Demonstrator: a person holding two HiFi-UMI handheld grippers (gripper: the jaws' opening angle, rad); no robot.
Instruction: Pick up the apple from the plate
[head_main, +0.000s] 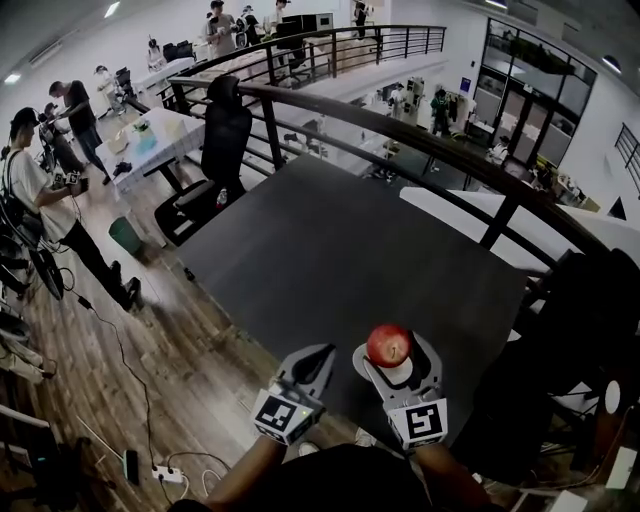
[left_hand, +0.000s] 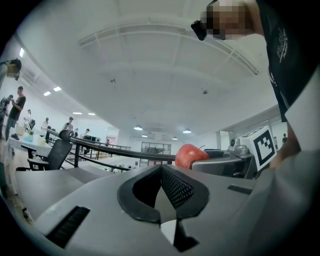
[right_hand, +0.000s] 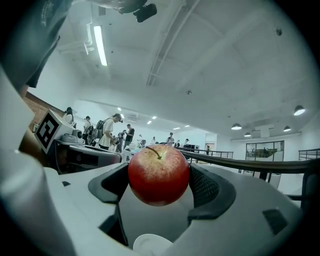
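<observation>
A red apple (head_main: 389, 344) with a short stem sits between the jaws of my right gripper (head_main: 397, 354), which is shut on it just above the near edge of the dark table (head_main: 340, 250). In the right gripper view the apple (right_hand: 159, 174) fills the gap between the dark pads (right_hand: 207, 187), both pressing its sides. My left gripper (head_main: 312, 360) hangs close beside it on the left, shut with nothing held. From the left gripper view the apple (left_hand: 190, 155) shows to the right, past the closed pads (left_hand: 175, 187). No plate is in view.
A black metal railing (head_main: 400, 125) curves behind the table. A black office chair (head_main: 215, 150) stands at the table's far left corner. On the wooden floor at left are people and cables (head_main: 120, 350). White desks lie beyond the railing.
</observation>
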